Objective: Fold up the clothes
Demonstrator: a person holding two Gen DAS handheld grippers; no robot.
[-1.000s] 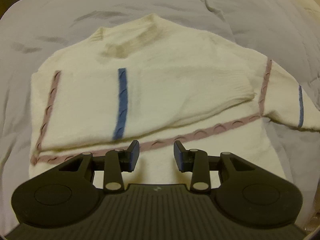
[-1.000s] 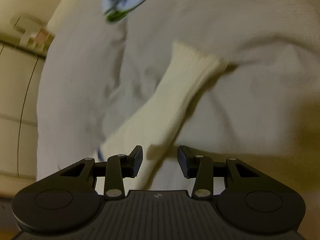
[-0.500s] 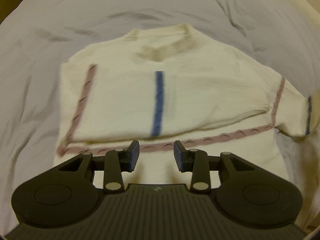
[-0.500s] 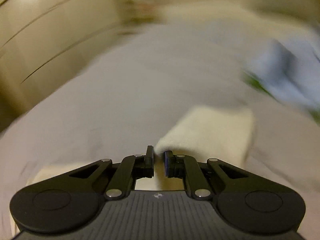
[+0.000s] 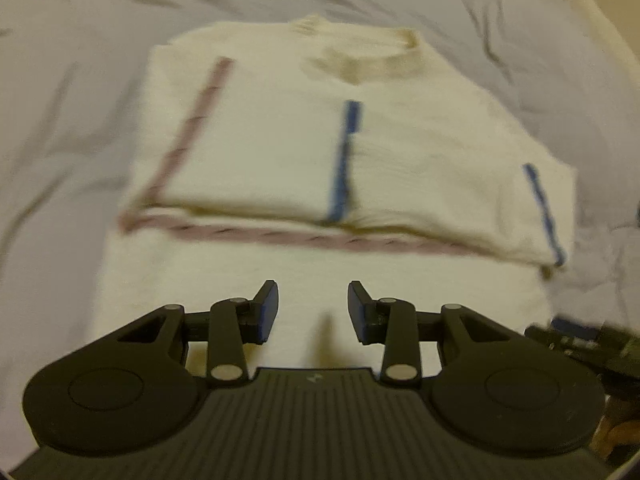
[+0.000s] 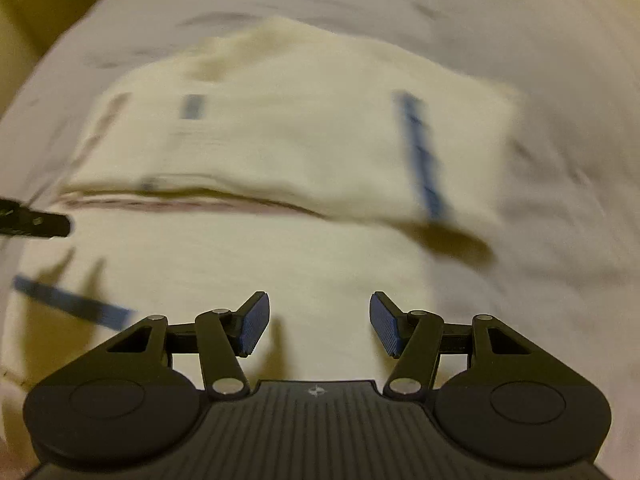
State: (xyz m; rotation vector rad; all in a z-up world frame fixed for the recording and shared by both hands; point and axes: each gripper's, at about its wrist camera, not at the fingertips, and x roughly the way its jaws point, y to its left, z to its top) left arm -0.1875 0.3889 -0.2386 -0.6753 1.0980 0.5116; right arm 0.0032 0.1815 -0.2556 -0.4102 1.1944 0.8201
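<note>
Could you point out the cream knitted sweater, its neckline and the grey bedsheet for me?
Cream knitted sweater (image 5: 260, 152): left wrist view, folded chest panel.
Ribbed neckline (image 5: 360, 66): left wrist view, collar's front.
Grey bedsheet (image 5: 60, 80): left wrist view, bare wrinkled part.

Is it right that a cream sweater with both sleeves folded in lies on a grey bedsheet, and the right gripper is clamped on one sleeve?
Not quite. The right gripper clamps nothing: in the right wrist view its jaws are opening, nothing between them. The rest holds: the cream sweater lies on the grey bedsheet, both sleeves folded in.
</note>
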